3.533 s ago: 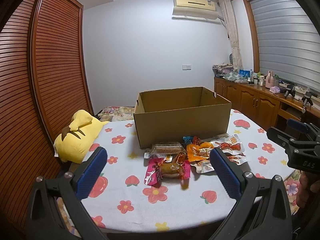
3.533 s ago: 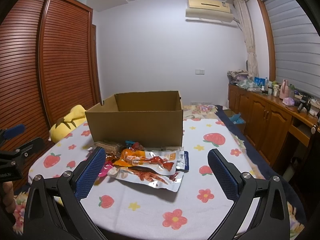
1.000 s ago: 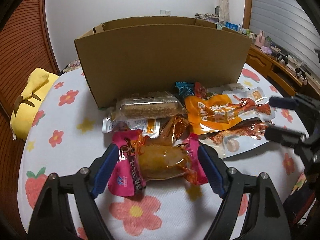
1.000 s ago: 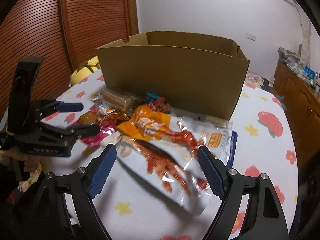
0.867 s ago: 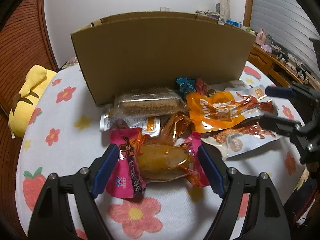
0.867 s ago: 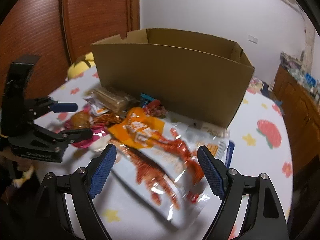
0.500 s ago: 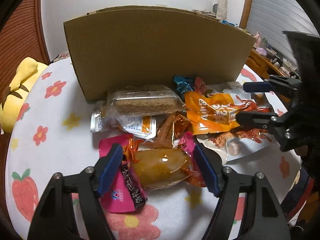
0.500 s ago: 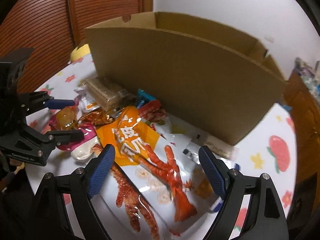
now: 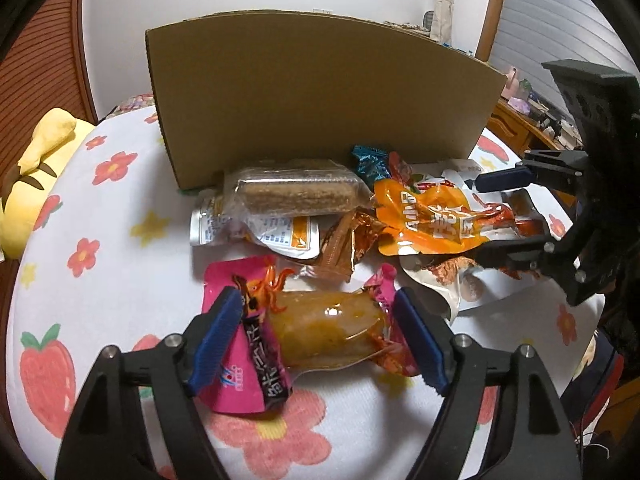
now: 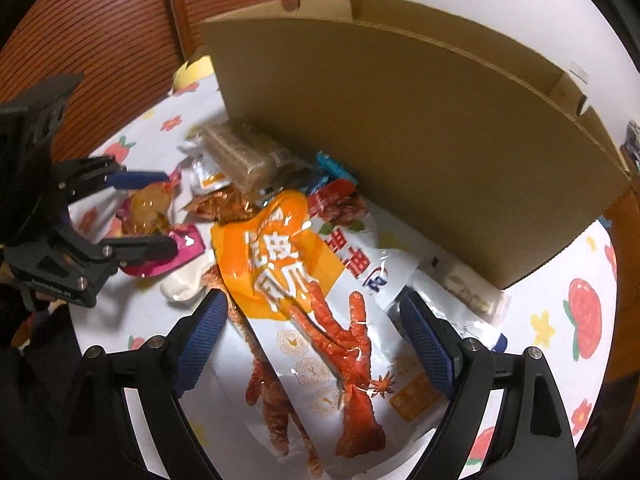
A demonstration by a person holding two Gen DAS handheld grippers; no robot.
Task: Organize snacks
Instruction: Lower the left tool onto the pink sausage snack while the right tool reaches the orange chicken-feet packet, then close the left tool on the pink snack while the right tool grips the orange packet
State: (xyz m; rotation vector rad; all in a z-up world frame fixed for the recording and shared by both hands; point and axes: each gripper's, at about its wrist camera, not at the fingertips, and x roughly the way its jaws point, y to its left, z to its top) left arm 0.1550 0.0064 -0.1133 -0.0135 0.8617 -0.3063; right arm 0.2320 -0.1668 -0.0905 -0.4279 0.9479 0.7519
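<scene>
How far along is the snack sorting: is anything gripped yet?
Nothing looks packed: every visible snack lies on the tablecloth in front of the cardboard box. Nothing is gripped. The left gripper straddles the pink-wrapped snack, jaws opening; the right gripper is open around the orange chicken-feet bag. Left: grasping and boxing all of them, including the clear-wrapped bar.

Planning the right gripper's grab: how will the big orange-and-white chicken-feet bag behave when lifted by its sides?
The chicken-feet bag is thin glossy film, so it probably sags and buckles between the pads. Its shiny surface looks slippery. It overlaps other packets, so lifting may drag them along.
</scene>
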